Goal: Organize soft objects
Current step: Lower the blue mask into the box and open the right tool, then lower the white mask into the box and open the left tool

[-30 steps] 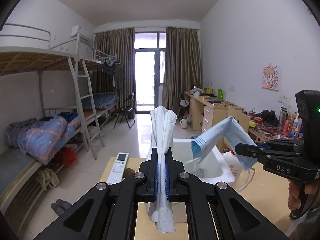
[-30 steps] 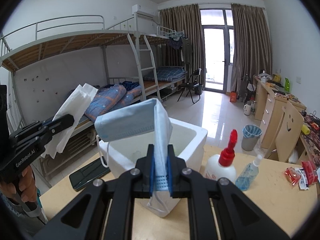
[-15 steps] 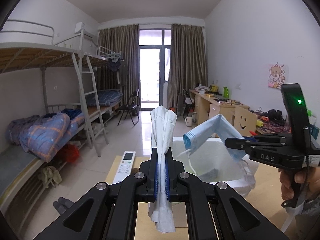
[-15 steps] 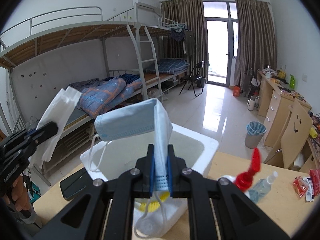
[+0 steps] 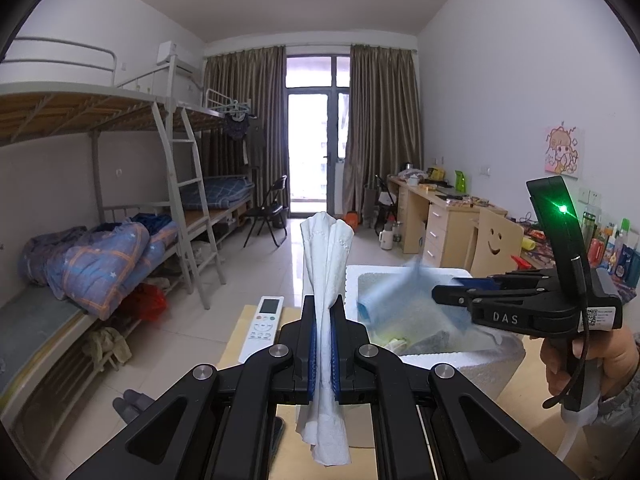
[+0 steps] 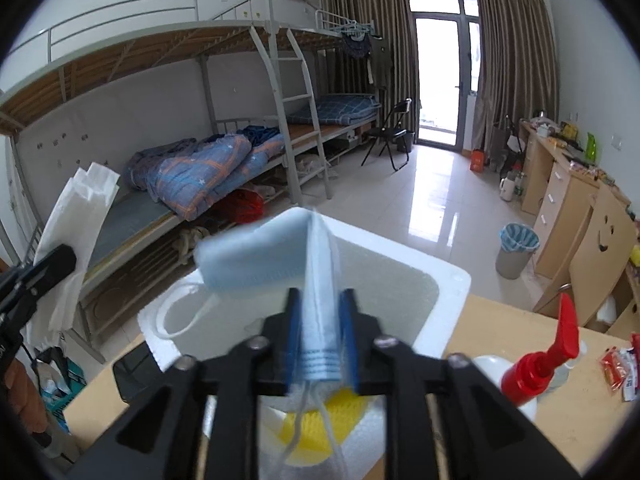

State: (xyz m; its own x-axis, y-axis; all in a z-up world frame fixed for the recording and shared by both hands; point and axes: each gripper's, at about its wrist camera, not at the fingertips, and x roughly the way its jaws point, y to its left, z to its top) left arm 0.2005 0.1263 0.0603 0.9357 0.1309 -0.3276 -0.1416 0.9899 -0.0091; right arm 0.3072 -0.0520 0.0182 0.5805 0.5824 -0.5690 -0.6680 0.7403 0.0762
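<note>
My left gripper is shut on a white folded tissue that stands upright between its fingers, to the left of a white foam box. My right gripper has its jaws parted over the foam box; a light blue face mask sits loosely between them, blurred. In the left wrist view the right gripper is over the box and the mask is a blue blur dropping into it. A yellow soft item lies inside the box.
A white remote lies on the wooden table left of the box. A dark phone lies by the box. A white bottle with a red pump and snack packets sit to the right. Bunk beds stand beyond.
The right gripper has moved down over the foam box and its jaws have opened; the mask is slipping down into the box. The left gripper still holds the tissue.
</note>
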